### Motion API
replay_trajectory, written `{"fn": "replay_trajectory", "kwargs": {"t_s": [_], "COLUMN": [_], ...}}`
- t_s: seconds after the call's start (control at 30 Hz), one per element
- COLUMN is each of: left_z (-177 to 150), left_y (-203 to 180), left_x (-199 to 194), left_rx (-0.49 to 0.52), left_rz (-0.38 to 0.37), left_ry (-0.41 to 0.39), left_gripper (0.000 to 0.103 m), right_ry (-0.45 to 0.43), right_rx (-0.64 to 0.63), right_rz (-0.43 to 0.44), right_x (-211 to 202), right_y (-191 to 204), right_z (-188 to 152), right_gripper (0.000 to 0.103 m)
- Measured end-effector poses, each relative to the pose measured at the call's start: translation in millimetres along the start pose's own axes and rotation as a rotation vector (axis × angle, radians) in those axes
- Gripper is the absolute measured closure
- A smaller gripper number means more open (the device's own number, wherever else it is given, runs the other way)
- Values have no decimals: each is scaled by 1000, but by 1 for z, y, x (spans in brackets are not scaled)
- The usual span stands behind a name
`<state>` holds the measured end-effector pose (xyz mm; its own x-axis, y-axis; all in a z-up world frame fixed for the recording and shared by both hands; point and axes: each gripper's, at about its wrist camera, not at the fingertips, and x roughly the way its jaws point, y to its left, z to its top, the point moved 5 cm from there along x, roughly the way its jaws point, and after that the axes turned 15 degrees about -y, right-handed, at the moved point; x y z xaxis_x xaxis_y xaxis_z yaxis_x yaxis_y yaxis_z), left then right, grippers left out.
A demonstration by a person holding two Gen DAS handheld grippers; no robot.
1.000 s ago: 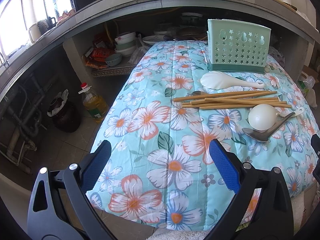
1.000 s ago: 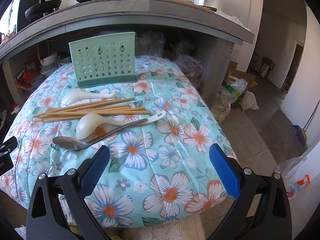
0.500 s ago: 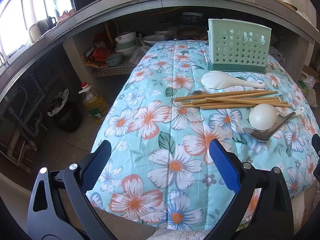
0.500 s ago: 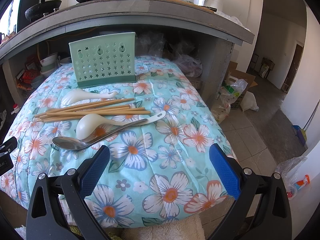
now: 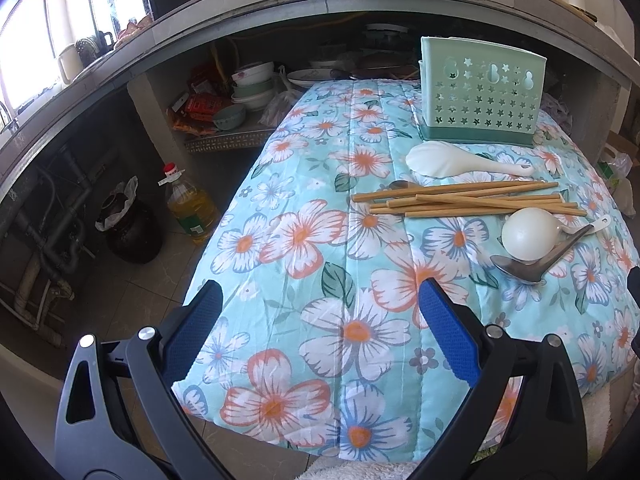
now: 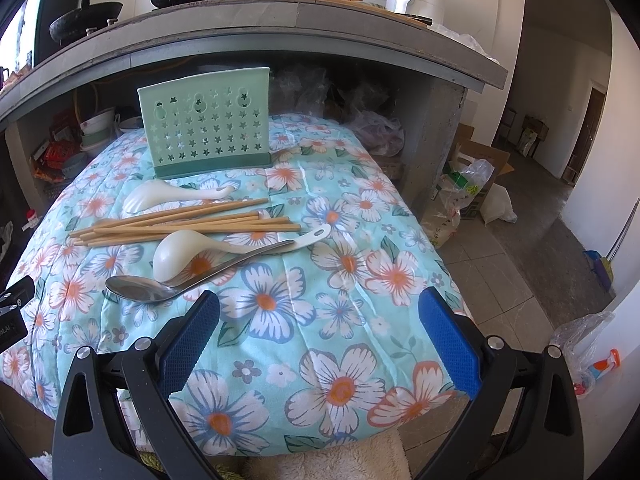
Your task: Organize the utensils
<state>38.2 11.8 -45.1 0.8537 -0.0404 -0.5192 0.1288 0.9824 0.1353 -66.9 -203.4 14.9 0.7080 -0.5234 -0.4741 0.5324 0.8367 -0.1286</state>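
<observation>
Both claws, left claw (image 5: 320, 320) and right claw (image 6: 318, 330), hang spread and empty at lower frame. Wooden chopsticks (image 6: 184, 224), ladle (image 6: 176, 258) and metal spoon (image 6: 138, 289) lie mid-frame before the green utensil holder (image 6: 206, 126); judged best, lift the topmost spoon by its handle first.

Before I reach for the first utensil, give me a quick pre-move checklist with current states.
1. Left gripper open and empty: ok.
2. Right gripper open and empty: ok.
3. Green holder upright at the far end of the floral cloth: ok.
4. Holder compartments free: cannot tell, the top opening is not visible.
5. Metal spoon free to lift alone: not ok, the white ladle lies across its handle.
6. Chopsticks bundled neatly: not ok, they lie loosely crossed.
</observation>
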Motion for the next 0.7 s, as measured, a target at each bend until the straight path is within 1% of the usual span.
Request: {"fn": "replay_trajectory", "kwargs": {"t_s": [0.13,0.17,0.33,0.57,0.6,0.7], "left_z": [2,3,5,2,0,-2], "left_y": [2,2,-4,-19,-22,-27], "left_x": [1,1,2,6,7,6], "left_rx": [4,4,20,44,37,17], "left_rz": [5,2,-23,-96,-115,-167], "left_ry": [-2,-5,-1,35,47,43], "left_gripper": [9,9,9,9,9,9], "right_ry": [-5,-8,-15,-19,-20,-21], "right_rx": [2,3,11,21,23,24], "right_rz": [-1,-2,-5,-9,-8,-9], "right_x": [-2,-7,-6,-6,-5,-5], "right_y": [2,1,0,-3,-3,-3], "right_z": [-2,-2,-2,-2,-3,-3], "right_gripper": [6,6,6,6,6,6]}}
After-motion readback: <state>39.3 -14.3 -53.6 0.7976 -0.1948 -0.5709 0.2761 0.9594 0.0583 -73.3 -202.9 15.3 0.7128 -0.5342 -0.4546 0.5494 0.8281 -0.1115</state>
